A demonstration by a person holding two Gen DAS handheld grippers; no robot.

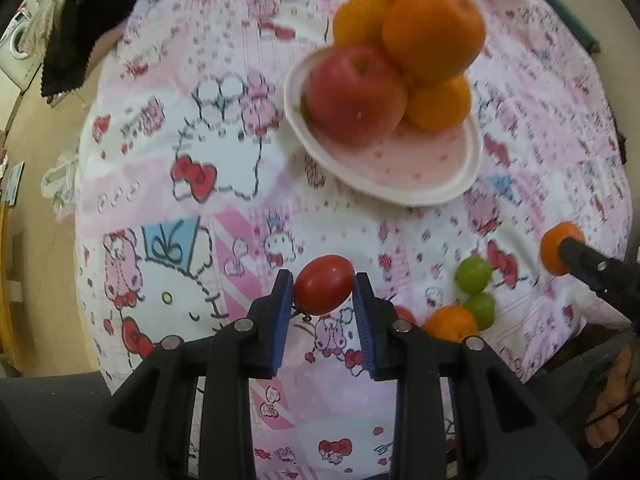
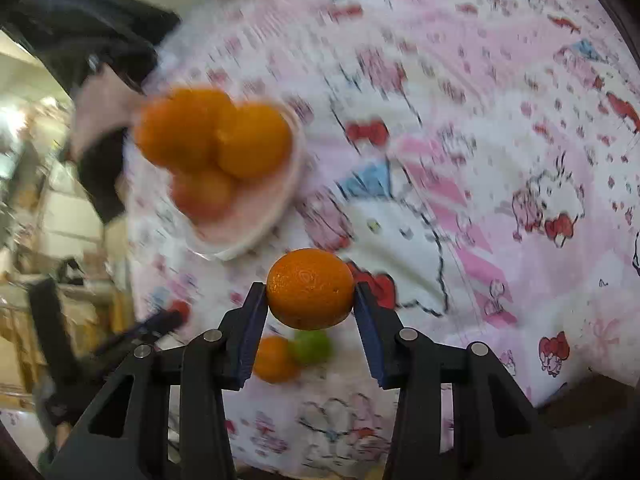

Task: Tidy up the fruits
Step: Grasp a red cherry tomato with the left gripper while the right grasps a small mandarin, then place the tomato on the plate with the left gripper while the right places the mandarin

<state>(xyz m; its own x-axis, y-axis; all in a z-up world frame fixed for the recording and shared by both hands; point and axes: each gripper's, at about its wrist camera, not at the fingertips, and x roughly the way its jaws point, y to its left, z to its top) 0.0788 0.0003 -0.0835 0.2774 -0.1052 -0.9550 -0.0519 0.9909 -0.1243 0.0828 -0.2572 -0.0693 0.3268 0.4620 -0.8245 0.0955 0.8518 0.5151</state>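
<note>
My left gripper (image 1: 323,286) is shut on a small red tomato (image 1: 323,285), held above the cloth. Beyond it a white plate (image 1: 436,188) carries a red apple (image 1: 354,94) and three oranges (image 1: 434,32). My right gripper (image 2: 310,290) is shut on a small orange (image 2: 310,288); in the left wrist view that orange (image 1: 556,248) shows at the right edge on the dark fingers. Two green fruits (image 1: 474,274) and another small orange (image 1: 450,322) lie on the cloth to the right of my left gripper. The plate (image 2: 256,224) is blurred in the right wrist view.
A pink and white cartoon-print cloth (image 1: 180,184) covers the round table. A black garment (image 1: 88,28) hangs at the far left edge. Floor and clutter show beyond the table's left side. Under my right gripper lie an orange (image 2: 274,360) and a green fruit (image 2: 314,346).
</note>
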